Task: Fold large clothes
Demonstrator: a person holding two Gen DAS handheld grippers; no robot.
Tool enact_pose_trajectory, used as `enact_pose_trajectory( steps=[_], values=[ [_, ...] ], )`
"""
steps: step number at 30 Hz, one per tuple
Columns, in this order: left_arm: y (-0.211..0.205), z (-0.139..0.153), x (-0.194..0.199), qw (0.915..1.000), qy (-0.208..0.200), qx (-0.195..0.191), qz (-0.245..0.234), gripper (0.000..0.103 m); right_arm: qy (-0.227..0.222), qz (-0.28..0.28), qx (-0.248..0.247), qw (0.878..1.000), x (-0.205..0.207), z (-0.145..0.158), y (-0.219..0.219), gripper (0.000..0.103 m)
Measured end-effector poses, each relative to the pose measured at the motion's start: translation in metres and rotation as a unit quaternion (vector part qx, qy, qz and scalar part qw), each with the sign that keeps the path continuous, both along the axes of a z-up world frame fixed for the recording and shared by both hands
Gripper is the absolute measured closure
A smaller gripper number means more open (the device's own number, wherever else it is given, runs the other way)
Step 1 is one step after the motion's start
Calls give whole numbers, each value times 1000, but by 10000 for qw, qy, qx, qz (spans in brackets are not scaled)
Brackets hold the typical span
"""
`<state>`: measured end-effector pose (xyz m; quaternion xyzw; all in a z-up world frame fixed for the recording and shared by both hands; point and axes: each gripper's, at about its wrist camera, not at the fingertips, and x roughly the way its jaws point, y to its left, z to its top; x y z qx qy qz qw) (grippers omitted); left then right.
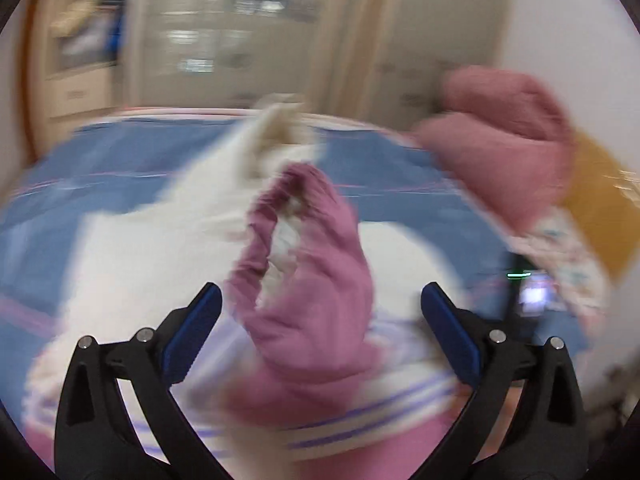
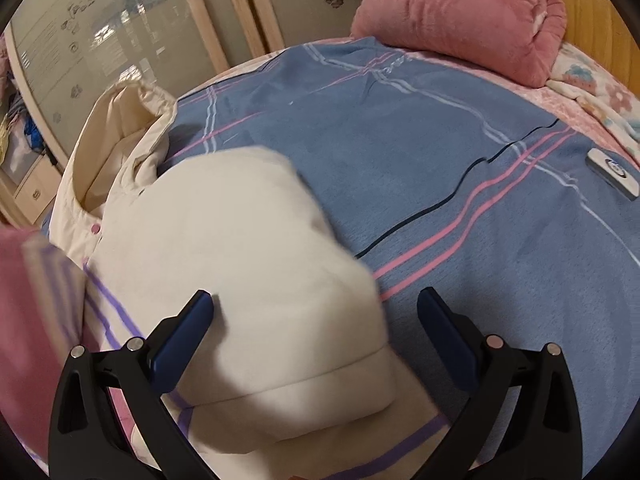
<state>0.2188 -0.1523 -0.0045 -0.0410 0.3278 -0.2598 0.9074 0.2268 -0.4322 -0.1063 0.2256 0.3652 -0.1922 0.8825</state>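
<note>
Cream jacket (image 2: 224, 248) lies on blue striped bedspread (image 2: 460, 168), long axis running from my grippers to its collar at far left | pink cuffed sleeve (image 1: 304, 280) between my wide-open left gripper (image 1: 320, 312) | right gripper (image 2: 316, 320) wide, holding nothing.

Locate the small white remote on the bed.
In the right wrist view, the white remote lies at the right edge on the blue striped blanket, below the floral pillow.

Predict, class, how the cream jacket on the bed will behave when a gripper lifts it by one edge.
The jacket looks puffy and soft, so it would probably sag and drape rather than hold shape. Its bulk suggests it is light for its size. Its smooth shell might slip between pads.
</note>
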Motion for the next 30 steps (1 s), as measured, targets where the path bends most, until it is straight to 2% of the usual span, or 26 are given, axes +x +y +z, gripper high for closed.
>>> enact_pose_trajectory(
  steps=[2,5,7,9,10,12,14,17,19,22,25,27,28,30],
  values=[
    [-20,-5,-6,9996,47,126,-263,2,-93,-117,84,9999,-4,3,-6,1],
    [-27,-18,-12,9973,-160,713,22,2,-468,-359,366,9976,-15,12,-23,1],
    [-12,-24,-15,9920,-411,1044,573,2,-819,-534,576,9935,-28,21,-36,1],
    [5,-31,-8,9852,-294,1305,1072,2,-1231,-676,864,9863,-41,28,-48,1],
    [17,-34,-5,9803,-191,1395,1386,2,-1589,-549,1191,9786,-49,32,-56,1],
    [40,-35,-1,9790,-32,1260,1601,2,-1838,17,1637,9693,-48,37,-59,1],
    [53,-34,5,9812,91,1027,1633,2,-1862,1059,2011,9559,-37,42,-48,1],
    [66,-34,1,9822,119,821,1687,2,-1833,1999,2007,9413,-33,47,-14,1],
    [66,-36,0,9810,158,916,1706,2,-1857,2537,1880,9305,-32,52,10,1],
    [63,-46,8,9764,193,1165,1807,2,-1802,2754,994,9390,-38,63,43,1],
    [58,-56,13,9710,300,1424,1897,2,-1234,2542,195,9591,-29,57,59,2],
    [61,-61,17,9668,376,1534,2007,2,-949,2300,146,9684,-23,49,55,15],
    [63,-64,18,9652,428,1555,2058,2,-848,2143,308,9726,-22,45,48,19],
    [68,-73,23,9626,605,1575,2120,2,-740,2015,662,9744,-20,40,36,19]
  ],
)
